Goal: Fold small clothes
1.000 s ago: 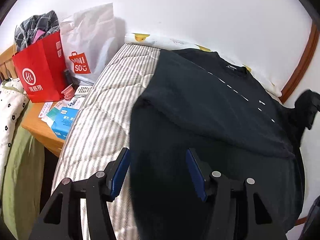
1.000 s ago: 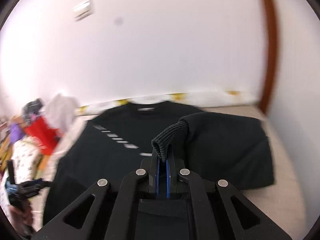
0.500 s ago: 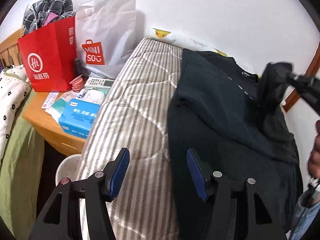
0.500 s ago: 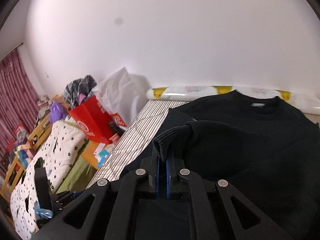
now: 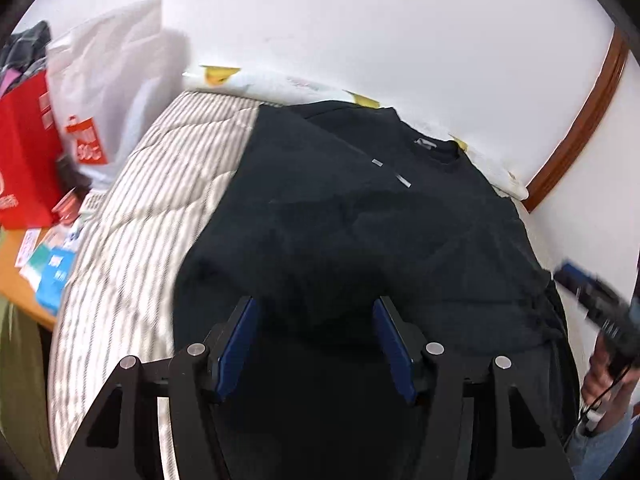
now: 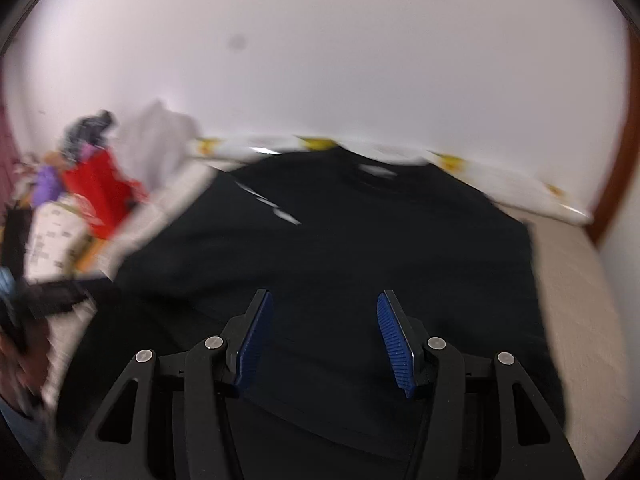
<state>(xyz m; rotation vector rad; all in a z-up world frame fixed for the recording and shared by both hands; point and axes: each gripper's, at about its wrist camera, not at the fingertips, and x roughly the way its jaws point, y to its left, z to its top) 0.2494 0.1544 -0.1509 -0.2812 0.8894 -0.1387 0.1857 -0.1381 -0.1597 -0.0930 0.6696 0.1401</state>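
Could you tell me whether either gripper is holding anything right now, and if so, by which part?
Nothing is held. The left gripper and right gripper both stand open over the black sweater, with no cloth between their pads.

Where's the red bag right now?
Left wrist view, far left: the red bag stands beside the striped mattress, next to the white bag.

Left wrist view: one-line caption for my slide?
Open left gripper above a black long-sleeved sweater spread on the striped mattress.
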